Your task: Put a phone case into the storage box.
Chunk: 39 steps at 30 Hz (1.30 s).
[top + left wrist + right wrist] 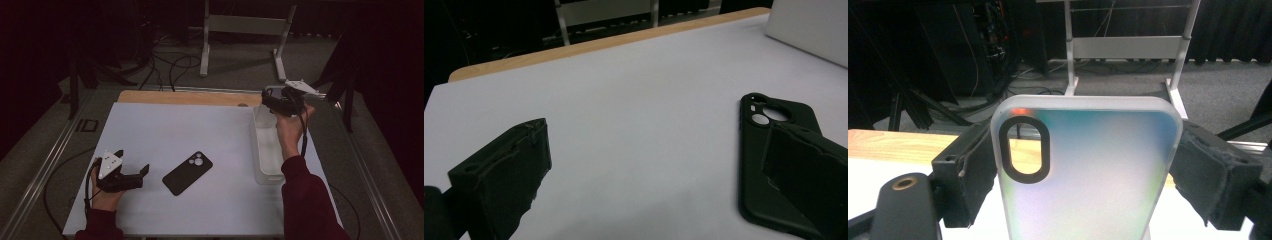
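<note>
The counter (165,125), covered by a white sheet, is carrying a clear rectangular bin (267,150) along its right side and a black phone case (187,172) lying flat, camera cut-out up, near the front. The right hand-held gripper (280,100) is hovering over the far end of the bin and is clamping a translucent frosted phone case (1088,170) by its two long edges, holding it upright with the oval camera opening at top left in the right gripper view. Whether this case is coming out of the bin or going in cannot be determined. The left hand-held gripper (131,175) is resting low at the counter's front left, jaws standing apart and carrying nothing, with the black case just beside one jaw and not yet gripped. By assessment, one case is in hand and the black one is awaiting handling.
</note>
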Each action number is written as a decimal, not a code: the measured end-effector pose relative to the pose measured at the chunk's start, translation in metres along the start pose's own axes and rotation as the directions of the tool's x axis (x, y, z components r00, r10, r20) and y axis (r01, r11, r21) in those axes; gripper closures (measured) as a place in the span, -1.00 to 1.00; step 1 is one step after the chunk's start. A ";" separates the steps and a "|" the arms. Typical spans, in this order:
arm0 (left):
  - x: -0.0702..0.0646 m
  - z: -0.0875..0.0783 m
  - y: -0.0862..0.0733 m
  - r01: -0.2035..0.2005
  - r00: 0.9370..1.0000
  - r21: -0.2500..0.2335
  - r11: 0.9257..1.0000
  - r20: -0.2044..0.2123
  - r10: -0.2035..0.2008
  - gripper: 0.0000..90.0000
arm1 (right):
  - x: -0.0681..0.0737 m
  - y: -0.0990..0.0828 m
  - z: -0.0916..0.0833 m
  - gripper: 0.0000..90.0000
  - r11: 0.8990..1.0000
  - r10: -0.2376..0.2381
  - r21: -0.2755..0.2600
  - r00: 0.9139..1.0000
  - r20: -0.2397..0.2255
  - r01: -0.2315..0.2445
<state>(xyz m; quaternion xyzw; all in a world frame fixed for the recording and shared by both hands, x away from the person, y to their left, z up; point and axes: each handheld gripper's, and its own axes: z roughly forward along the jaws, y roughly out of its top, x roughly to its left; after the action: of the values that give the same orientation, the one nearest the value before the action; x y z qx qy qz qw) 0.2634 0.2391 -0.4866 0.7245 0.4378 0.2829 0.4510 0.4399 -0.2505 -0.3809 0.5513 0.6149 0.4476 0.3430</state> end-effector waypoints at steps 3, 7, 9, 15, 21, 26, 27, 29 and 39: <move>0.000 0.000 0.000 0.001 1.000 -0.001 1.000 0.000 -0.001 -1.00 | -0.001 -0.002 0.003 -0.63 1.000 -0.004 0.007 1.000 0.010 0.004; 0.000 0.000 0.000 0.005 1.000 -0.005 1.000 0.000 -0.005 -1.00 | -0.003 -0.003 0.006 -0.63 1.000 0.002 0.013 1.000 0.022 -0.002; 0.000 -0.001 0.000 0.005 1.000 -0.006 1.000 0.000 -0.005 -1.00 | -0.005 -0.004 0.008 -0.63 1.000 0.015 0.016 0.999 0.034 -0.016; 0.001 -0.002 0.000 0.010 1.000 -0.012 1.000 0.001 -0.010 -1.00 | -0.009 -0.007 0.013 -0.63 0.999 0.021 0.023 0.998 0.060 -0.022; 0.001 -0.002 0.000 0.011 1.000 -0.013 1.000 0.003 -0.011 -1.00 | -0.008 -0.012 0.020 -0.63 0.999 0.022 0.038 0.998 0.063 -0.025; 0.001 -0.003 0.000 0.012 1.000 -0.015 1.000 0.003 -0.012 -1.00 | -0.004 -0.015 0.027 -0.63 0.999 0.011 0.052 0.998 0.070 -0.015; 0.001 -0.003 0.001 0.012 1.000 -0.016 1.000 0.003 -0.012 -1.00 | -0.004 -0.016 0.029 -0.63 0.998 0.009 0.055 0.997 0.072 -0.013; 0.002 -0.003 0.001 0.016 1.000 -0.019 1.000 0.004 -0.016 -1.00 | -0.005 -0.018 0.032 -0.63 0.998 0.010 0.063 0.997 0.074 -0.015; 0.002 -0.004 0.001 0.019 1.000 -0.023 1.000 0.005 -0.019 -1.00 | -0.003 -0.029 0.045 -0.63 0.992 -0.004 0.125 0.995 0.097 -0.009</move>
<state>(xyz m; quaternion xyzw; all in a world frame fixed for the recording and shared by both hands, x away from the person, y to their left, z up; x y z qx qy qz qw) 0.2616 0.2423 -0.4845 0.7158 0.4403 0.2818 0.4630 0.4707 -0.2459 -0.4244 0.5937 0.6236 0.3811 0.3368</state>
